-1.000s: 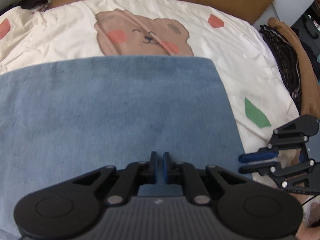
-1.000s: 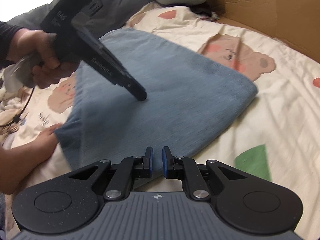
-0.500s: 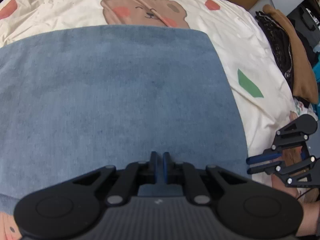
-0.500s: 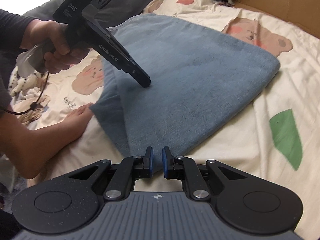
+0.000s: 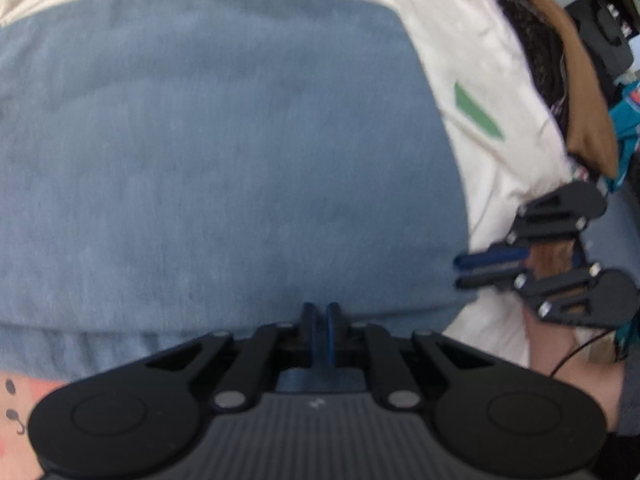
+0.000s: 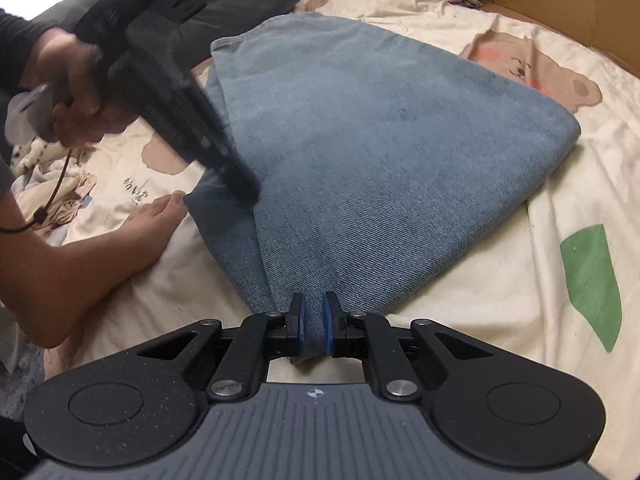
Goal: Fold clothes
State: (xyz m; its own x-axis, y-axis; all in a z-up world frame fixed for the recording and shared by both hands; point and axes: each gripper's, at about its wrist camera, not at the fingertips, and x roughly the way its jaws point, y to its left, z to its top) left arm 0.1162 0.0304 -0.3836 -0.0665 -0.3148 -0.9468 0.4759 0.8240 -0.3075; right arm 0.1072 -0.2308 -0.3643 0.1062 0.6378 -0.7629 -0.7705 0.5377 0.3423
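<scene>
A blue denim garment (image 5: 224, 152) lies folded on the bear-print sheet (image 5: 480, 80). My left gripper (image 5: 320, 314) is shut on its near edge, with blue cloth showing between the fingers. In the right wrist view the same left gripper (image 6: 244, 192) reaches down onto the garment's (image 6: 380, 152) left side, held by a hand (image 6: 76, 80). My right gripper (image 6: 313, 314) is shut on the garment's near corner. The left wrist view shows this right gripper (image 5: 460, 270) at the garment's right edge. A lower denim layer (image 5: 52, 350) peeks out under the top layer.
A cardboard wall (image 6: 560, 0) borders the far side of the bed. Dark and brown clothes (image 5: 568, 92) are piled at the right edge. A person's bare foot (image 6: 152, 220) rests on the sheet (image 6: 500, 280) beside the garment's left corner. Crumpled fabric (image 6: 52, 192) lies far left.
Both grippers have drawn back toward the near side with the denim held. The far fold sits farther away now, and a lower denim layer shows beneath the top edge.
</scene>
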